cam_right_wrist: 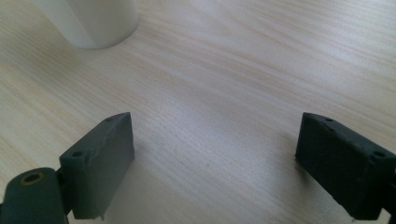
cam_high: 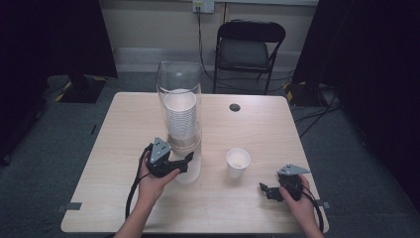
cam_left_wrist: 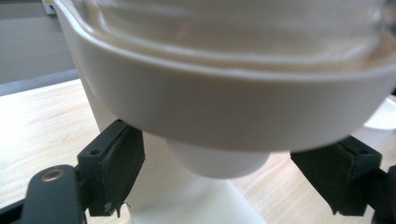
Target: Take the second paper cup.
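A tall clear dispenser tube stands at the middle of the table and holds a stack of white cups. In the left gripper view its white collar is very close, with the bottom of the lowest cup hanging below it. My left gripper is open, one jaw on each side of that cup bottom, apart from it. A single white cup stands upright to the right. My right gripper is open over bare wood near the front right, empty.
The light wooden table has a black round hole at the back. A black folding chair stands behind the table, and cables lie on the grey floor. Dark curtains hang at both sides.
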`<state>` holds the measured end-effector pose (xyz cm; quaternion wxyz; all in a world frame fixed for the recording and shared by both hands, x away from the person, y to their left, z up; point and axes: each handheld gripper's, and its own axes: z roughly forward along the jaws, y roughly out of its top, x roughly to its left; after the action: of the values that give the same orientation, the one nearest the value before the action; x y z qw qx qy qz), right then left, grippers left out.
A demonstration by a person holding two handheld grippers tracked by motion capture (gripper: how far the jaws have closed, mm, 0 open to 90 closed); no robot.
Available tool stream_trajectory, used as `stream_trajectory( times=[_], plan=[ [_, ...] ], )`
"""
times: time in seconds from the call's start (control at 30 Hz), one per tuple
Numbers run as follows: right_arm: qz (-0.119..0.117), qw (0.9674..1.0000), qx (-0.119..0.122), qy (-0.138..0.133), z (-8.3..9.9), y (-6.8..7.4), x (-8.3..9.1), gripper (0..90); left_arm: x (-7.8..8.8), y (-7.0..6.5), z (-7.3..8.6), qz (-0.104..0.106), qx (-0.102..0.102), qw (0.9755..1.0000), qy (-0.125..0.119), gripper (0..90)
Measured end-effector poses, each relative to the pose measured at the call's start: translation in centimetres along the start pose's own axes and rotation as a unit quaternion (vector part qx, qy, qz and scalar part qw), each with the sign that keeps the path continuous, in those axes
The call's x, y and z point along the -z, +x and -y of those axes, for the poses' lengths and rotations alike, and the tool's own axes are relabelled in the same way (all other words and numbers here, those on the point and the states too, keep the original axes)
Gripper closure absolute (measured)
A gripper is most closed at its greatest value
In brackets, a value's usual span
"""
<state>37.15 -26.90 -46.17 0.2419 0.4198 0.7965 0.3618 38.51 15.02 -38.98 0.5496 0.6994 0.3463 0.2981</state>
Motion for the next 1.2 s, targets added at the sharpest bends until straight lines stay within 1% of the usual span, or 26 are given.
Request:
stream_trajectory(
  times=[0.03, 0.1, 0.17, 0.2, 0.23, 0.3, 0.33, 0.4, 0.43, 0.47, 0.53, 0.57, 0.73, 0.77, 0.8, 0.83, 0.87, 0.9, 0.93, 0.97, 1.1, 1.13, 1.17, 1.2],
  plan=[
    [0.000, 1.0000, -0.001, 0.000, 0.00, 0.01, 0.00, 11.1, -0.02, 0.00, -0.03, 0.002, 0.001, 1.0000, -0.007, 18.8],
    [0.000, 1.0000, -0.001, 0.000, -0.01, 0.03, 0.00, 11.1, 0.01, -0.11, -0.19, 0.000, 0.000, 1.0000, -0.007, 19.5],
    [0.000, 1.0000, -0.001, 0.000, -0.01, 0.03, 0.00, 11.1, -0.08, -0.16, -0.26, 0.007, -0.001, 0.9998, -0.016, 20.5],
    [0.000, 1.0000, 0.000, 0.000, 0.00, 0.00, 0.00, 11.0, -0.10, -0.27, -0.36, 0.001, -0.002, 0.9999, -0.013, 20.6],
    [0.000, 1.0000, -0.002, 0.001, -0.01, 0.02, 0.00, 10.9, -0.15, -0.29, -0.44, 0.006, -0.005, 0.9999, -0.013, 20.8],
    [0.000, 1.0000, -0.001, 0.001, -0.01, 0.01, 0.00, 10.9, -0.21, -0.43, -0.72, 0.003, -0.009, 0.9998, -0.019, 21.1],
    [0.000, 1.0000, -0.002, 0.001, -0.01, 0.02, 0.00, 10.9, -0.29, -0.57, -0.85, -0.001, -0.008, 0.9998, -0.021, 21.4],
    [0.000, 1.0000, -0.002, 0.001, -0.01, 0.02, 0.00, 10.9, -0.33, -0.70, -0.97, -0.004, -0.012, 0.9998, -0.015, 20.0],
    [0.000, 1.0000, -0.002, 0.001, -0.01, 0.02, 0.00, 10.9, -0.33, -0.69, -0.94, -0.006, -0.017, 0.9998, -0.012, 20.7],
    [0.000, 1.0000, -0.001, 0.001, -0.01, 0.02, 0.00, 10.9, -0.34, -0.72, -0.85, -0.011, -0.021, 0.9997, -0.013, 22.9],
    [0.000, 1.0000, -0.002, 0.001, -0.01, 0.02, -0.01, 10.9, -0.28, -0.50, -0.71, -0.017, -0.034, 0.9992, -0.015, 29.0],
    [0.000, 1.0000, -0.002, 0.001, -0.01, 0.02, -0.01, 10.9, -0.25, -0.38, -0.60, -0.012, -0.034, 0.9992, -0.016, 32.1],
    [0.000, 1.0000, -0.001, 0.001, -0.01, 0.02, -0.01, 10.9, -0.26, -0.50, -0.53, -0.014, -0.033, 0.9992, -0.017, 33.2],
    [0.000, 1.0000, -0.001, 0.001, -0.01, 0.01, -0.01, 10.9, -0.28, -0.56, -0.46, -0.012, -0.029, 0.9993, -0.020, 33.3],
    [0.000, 1.0000, -0.002, 0.001, -0.01, 0.02, -0.01, 10.9, -0.22, -0.53, -0.46, -0.016, -0.037, 0.9990, -0.017, 33.4],
    [0.000, 1.0000, -0.001, 0.001, -0.01, 0.02, 0.00, 10.9, -0.23, -0.64, -0.34, -0.019, -0.035, 0.9989, -0.023, 33.6],
    [0.000, 1.0000, -0.001, 0.001, -0.01, 0.02, 0.00, 10.9, -0.23, -0.64, -0.34, -0.019, -0.035, 0.9989, -0.023, 33.7],
    [0.000, 1.0000, -0.001, 0.001, -0.01, 0.02, 0.00, 10.9, -0.24, -0.61, -0.19, -0.014, -0.035, 0.9990, -0.026, 33.8],
    [0.000, 1.0000, -0.001, 0.001, -0.01, 0.02, 0.00, 10.9, -0.24, -0.61, -0.19, -0.014, -0.035, 0.9990, -0.026, 33.8],
    [0.000, 1.0000, -0.001, 0.001, 0.00, 0.02, 0.00, 10.9, -0.17, -0.66, -0.17, -0.020, -0.038, 0.9988, -0.022, 33.8],
    [0.000, 1.0000, -0.001, 0.001, -0.01, 0.02, 0.00, 10.9, -0.20, -0.65, -0.20, -0.019, -0.039, 0.9989, -0.020, 34.0],
    [0.000, 1.0000, -0.002, 0.001, -0.01, 0.03, 0.00, 10.9, -0.16, -0.67, -0.34, -0.020, -0.043, 0.9988, -0.012, 34.1],
    [0.000, 1.0000, -0.002, 0.001, -0.01, 0.03, 0.00, 10.9, -0.16, -0.67, -0.34, -0.020, -0.043, 0.9988, -0.012, 34.0],
    [0.000, 1.0000, -0.001, 0.001, -0.01, 0.02, -0.01, 10.9, -0.20, -0.78, -0.30, -0.019, -0.038, 0.9990, -0.016, 34.1]
  ],
)
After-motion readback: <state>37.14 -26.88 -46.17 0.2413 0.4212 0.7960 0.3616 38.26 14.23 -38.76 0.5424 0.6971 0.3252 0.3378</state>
